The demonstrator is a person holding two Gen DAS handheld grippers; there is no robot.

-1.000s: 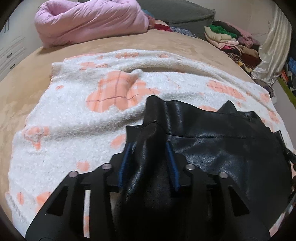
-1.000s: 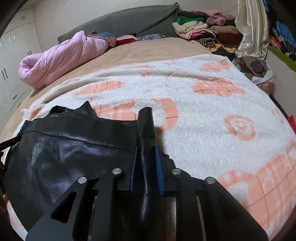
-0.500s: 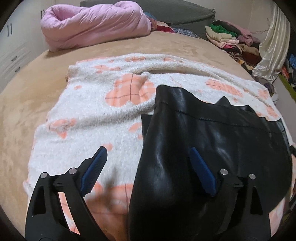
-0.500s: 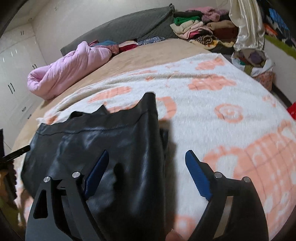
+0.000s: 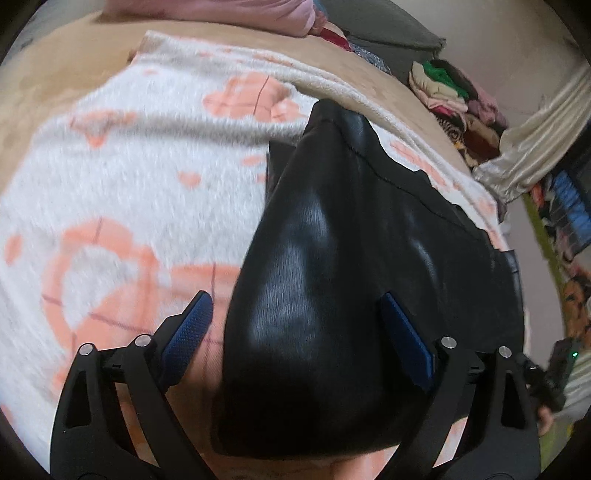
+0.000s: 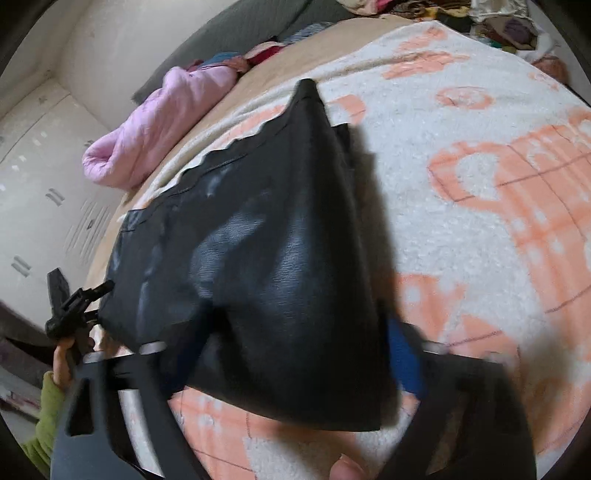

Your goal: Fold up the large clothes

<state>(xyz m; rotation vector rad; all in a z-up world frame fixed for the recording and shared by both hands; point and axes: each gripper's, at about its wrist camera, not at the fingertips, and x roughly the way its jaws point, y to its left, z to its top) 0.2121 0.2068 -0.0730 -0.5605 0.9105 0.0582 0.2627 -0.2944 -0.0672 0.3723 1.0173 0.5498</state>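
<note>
One black leather-look garment (image 5: 332, 280) lies folded on the bed, glossy and smooth, with a stitched seam across its far part and one corner standing up in a soft peak. It rests on one fluffy white blanket (image 5: 140, 177) patterned with peach checked hearts and swirls, which in turn covers a tan bedspread (image 5: 44, 85).

Two grippers are in play. The left gripper (image 5: 295, 332) has its two blue ribbed pads (image 5: 186, 332) spread wide on either side of the near fold of the garment, neither pad pressing on it; its jaws are closing. The right gripper (image 6: 295, 369) is blurred; its blue pad (image 6: 404, 365) shows just right of the garment's near edge, apart from it, and its jaws too are closing with the fold between them.

At the far side of the bed lies one puffy pink quilt (image 6: 155, 129), rolled up, beside a grey headboard cushion (image 6: 236, 33). A stack of folded clothes (image 5: 454, 96) sits far right. A green sleeve (image 6: 46, 413) shows at the left edge of the right wrist view.
</note>
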